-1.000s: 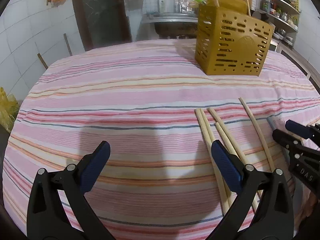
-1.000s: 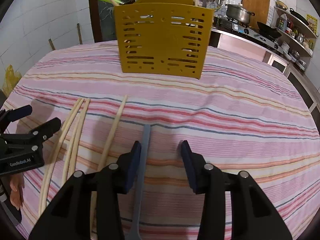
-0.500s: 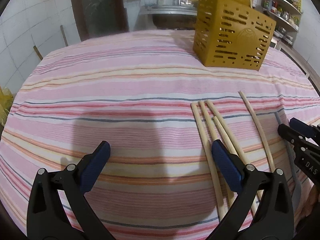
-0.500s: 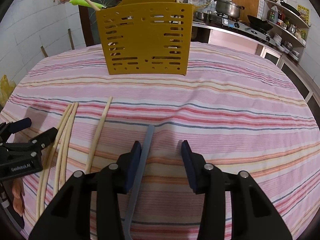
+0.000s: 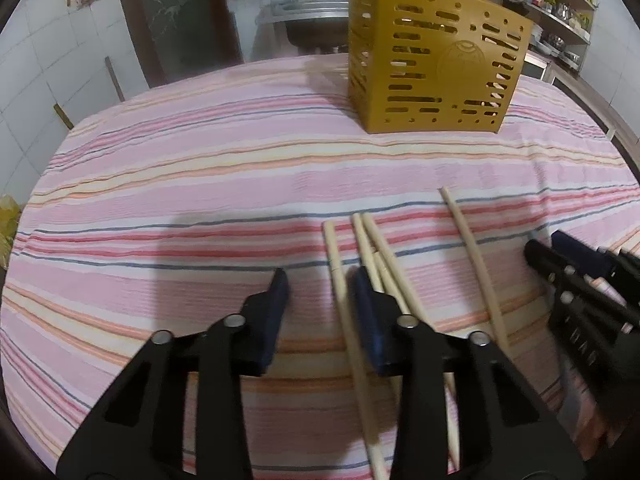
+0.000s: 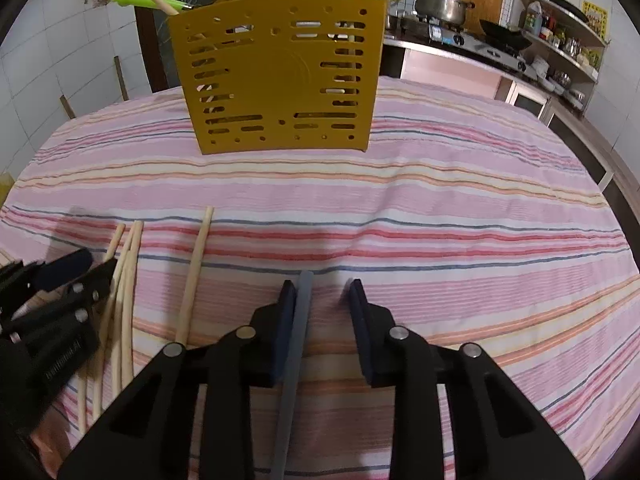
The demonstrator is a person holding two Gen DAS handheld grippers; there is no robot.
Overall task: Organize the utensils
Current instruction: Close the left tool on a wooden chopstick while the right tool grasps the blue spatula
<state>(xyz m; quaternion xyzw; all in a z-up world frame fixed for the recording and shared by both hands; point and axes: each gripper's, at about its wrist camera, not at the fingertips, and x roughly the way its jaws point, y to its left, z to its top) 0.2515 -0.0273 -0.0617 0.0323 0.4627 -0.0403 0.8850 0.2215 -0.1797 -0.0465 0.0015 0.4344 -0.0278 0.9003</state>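
A yellow perforated utensil holder (image 5: 432, 64) stands at the far side of the striped tablecloth, also in the right wrist view (image 6: 280, 76). Several wooden chopsticks (image 5: 376, 264) lie on the cloth; they also show in the right wrist view (image 6: 124, 276), with one apart (image 6: 196, 268). My left gripper (image 5: 320, 292) is open, its right finger over the chopstick bundle. My right gripper (image 6: 322, 300) is open around a grey utensil handle (image 6: 300, 320), which lies against its left finger. Each gripper shows in the other's view, the right one (image 5: 576, 280) and the left one (image 6: 68, 280).
The holder carries a green utensil (image 6: 136, 0) and upright chopsticks. A kitchen counter with stove and pot (image 6: 440, 4) and shelves (image 6: 560, 40) lies beyond the table at the right. A tiled wall and a dark door (image 5: 176, 20) are at the left.
My left gripper's jaws have narrowed a lot and it has moved forward over the chopsticks. My right gripper has kept its opening and edged forward along the grey handle.
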